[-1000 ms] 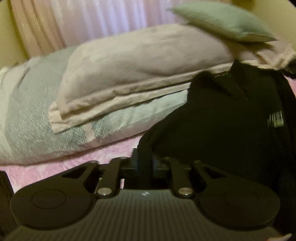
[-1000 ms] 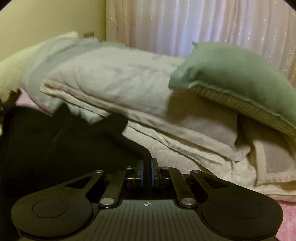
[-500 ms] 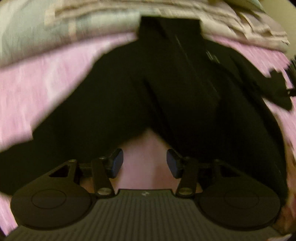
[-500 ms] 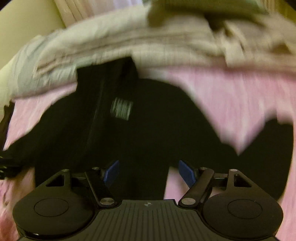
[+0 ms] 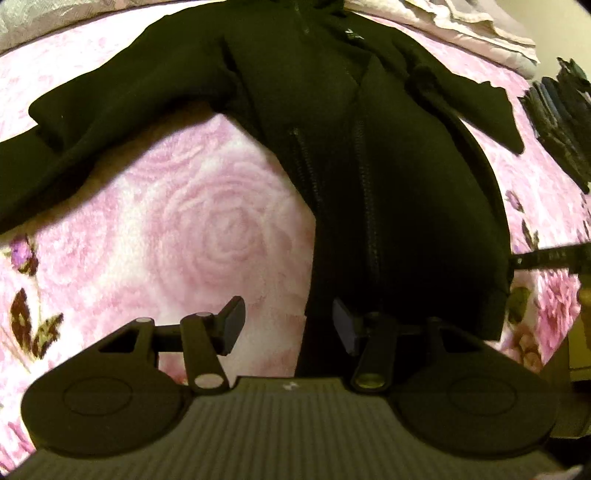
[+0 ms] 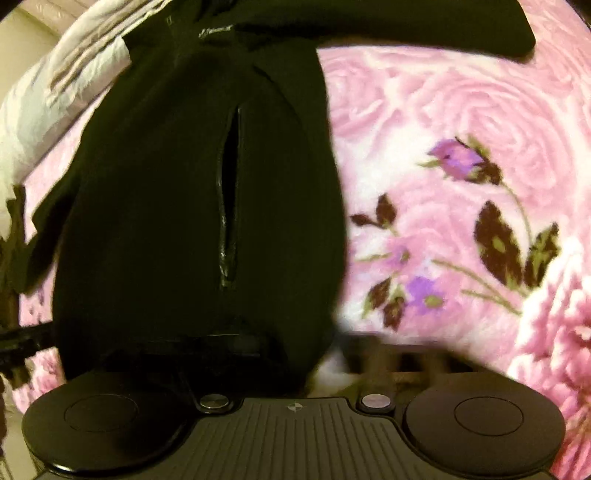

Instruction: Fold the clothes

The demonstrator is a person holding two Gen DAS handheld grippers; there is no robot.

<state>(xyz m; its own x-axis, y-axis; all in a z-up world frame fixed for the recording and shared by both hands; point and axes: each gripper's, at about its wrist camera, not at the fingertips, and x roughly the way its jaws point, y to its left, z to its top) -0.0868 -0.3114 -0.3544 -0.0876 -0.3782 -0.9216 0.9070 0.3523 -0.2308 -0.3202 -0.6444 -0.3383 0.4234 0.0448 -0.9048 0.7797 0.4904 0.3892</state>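
A black zip-up jacket (image 5: 369, 166) lies spread front-up on a pink rose-patterned blanket (image 5: 203, 221), sleeves out to both sides. My left gripper (image 5: 288, 326) points down at the hem's left corner. It is open, with the hem edge beside its right pad (image 5: 343, 328) and bare blanket under the left pad. In the right wrist view the jacket (image 6: 166, 184) fills the left half, with its pocket zip showing. My right gripper (image 6: 295, 354) sits at the hem's right corner. Its fingers are blurred as they come together on the hem.
Folded pale bedding (image 5: 480, 22) lies beyond the jacket's collar and shows again as bedding (image 6: 55, 74) in the right wrist view. A dark pile of clothes (image 5: 561, 110) sits at the right. Bare blanket (image 6: 443, 110) stretches to the jacket's right.
Both grippers swung from facing the pillows down over the jacket's hem. The left one went from shut to open. The right one opened wide half a second ago and has since closed.
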